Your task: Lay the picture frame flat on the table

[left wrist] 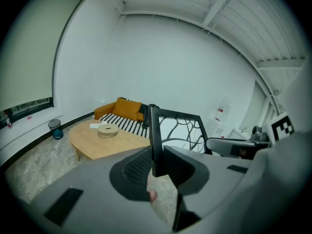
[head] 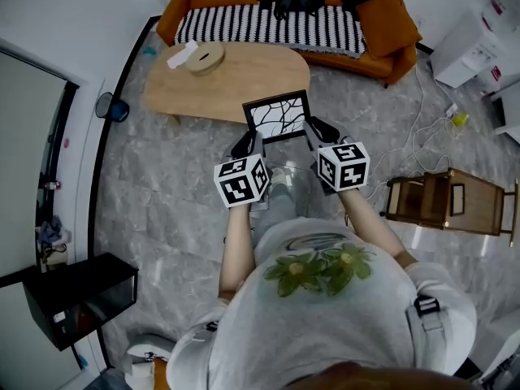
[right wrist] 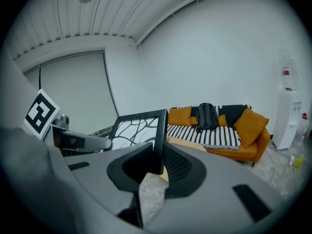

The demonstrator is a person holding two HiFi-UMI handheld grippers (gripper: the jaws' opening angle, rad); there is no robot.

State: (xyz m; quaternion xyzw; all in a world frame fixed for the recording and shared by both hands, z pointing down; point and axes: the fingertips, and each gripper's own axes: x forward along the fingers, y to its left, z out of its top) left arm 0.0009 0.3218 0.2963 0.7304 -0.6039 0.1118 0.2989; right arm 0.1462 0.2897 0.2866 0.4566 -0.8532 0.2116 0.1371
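Note:
A black picture frame (head: 277, 116) with a white, black-branched print is carried in the air over the near edge of the oval wooden table (head: 219, 84). My left gripper (head: 250, 143) is shut on the frame's left side bar (left wrist: 155, 135). My right gripper (head: 313, 131) is shut on its right side bar (right wrist: 159, 135). In both gripper views the frame stands nearly upright between the jaws, its picture (left wrist: 181, 130) facing inward. The other gripper (left wrist: 234, 146) shows across the frame in the left gripper view.
On the table's far left lie a round wooden dish (head: 205, 57) and a white tissue (head: 180, 55). An orange sofa (head: 378, 35) with a striped cover stands behind. A wooden side table (head: 447, 201) and cables lie on the floor at right. A bin (head: 111, 107) sits at left.

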